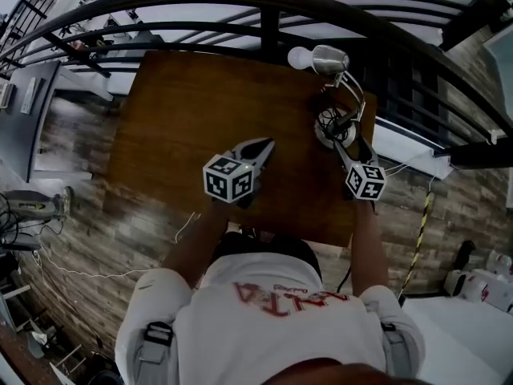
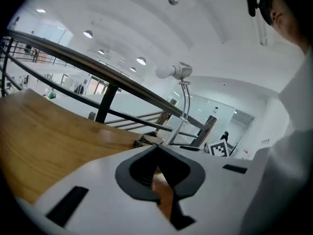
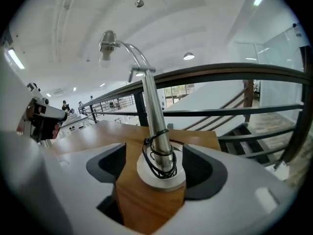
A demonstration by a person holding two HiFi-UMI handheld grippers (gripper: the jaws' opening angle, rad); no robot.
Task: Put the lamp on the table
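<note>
The left gripper (image 2: pixel 157 150) was held closed on nothing, off to one side. The right gripper (image 3: pixel 159 151), the nearer, was spread wide. Between its jaws the lamp (image 3: pixel 152 106) stood on the table (image 1: pixel 200 111), stem upright. Whether either pad touched its base could not be made out.

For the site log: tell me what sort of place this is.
Probably an upper landing in a large office building: a railing edges the wooden table, stairs drop beyond it, ceiling lights recede across an open hall.
</note>
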